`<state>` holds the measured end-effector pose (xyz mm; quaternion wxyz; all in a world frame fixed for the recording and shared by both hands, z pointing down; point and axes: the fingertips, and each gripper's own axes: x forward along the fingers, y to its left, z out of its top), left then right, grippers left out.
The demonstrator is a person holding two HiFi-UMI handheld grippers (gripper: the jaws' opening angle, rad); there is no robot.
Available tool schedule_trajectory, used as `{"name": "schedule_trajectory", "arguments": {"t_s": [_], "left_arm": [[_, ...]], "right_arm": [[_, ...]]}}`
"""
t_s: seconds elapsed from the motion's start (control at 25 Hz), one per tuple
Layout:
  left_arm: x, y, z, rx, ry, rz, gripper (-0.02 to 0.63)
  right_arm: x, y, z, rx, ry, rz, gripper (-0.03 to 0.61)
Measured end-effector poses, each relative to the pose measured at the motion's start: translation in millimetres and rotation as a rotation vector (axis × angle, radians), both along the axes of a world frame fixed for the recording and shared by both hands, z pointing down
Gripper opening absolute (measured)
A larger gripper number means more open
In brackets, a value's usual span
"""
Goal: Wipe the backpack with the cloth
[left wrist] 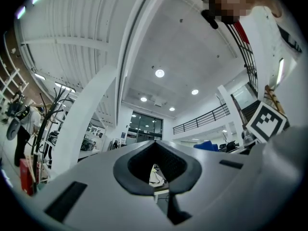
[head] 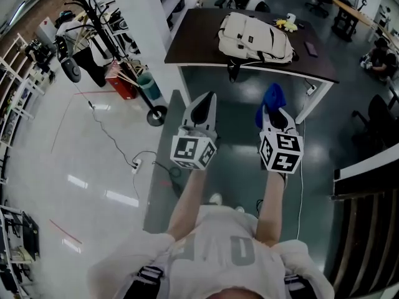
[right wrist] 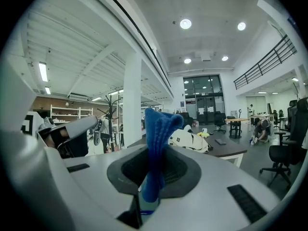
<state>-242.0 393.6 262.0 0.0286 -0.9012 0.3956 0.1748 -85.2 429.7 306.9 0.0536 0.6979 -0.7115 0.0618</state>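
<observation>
Held the left gripper [head: 204, 101] and right gripper [head: 275, 111] out front, side by side, well short of the table [head: 193, 42]. Had a blue cloth [head: 272, 96], soft and knitted-looking, clamped in the right jaws, its bunched top hiding their tips from the head view. Had the left jaws together at the tips on nothing, with only a wedge-shaped chink below. Farther off, saw a cream fabric backpack [head: 255, 37] lying flat on the dark, smooth tabletop, apart from both grippers. Could not make out the small yellow object [head: 287, 24] just beyond it.
</observation>
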Motion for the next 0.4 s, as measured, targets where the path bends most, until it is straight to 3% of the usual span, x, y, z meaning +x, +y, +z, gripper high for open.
{"name": "schedule_trajectory", "arguments": {"t_s": [0.4], "left_arm": [[-3,13,-10,-0.013,0.004,0.002,0.003]], "right_arm": [[-8,14,-10,0.018,0.010,-0.018,0.043]]}}
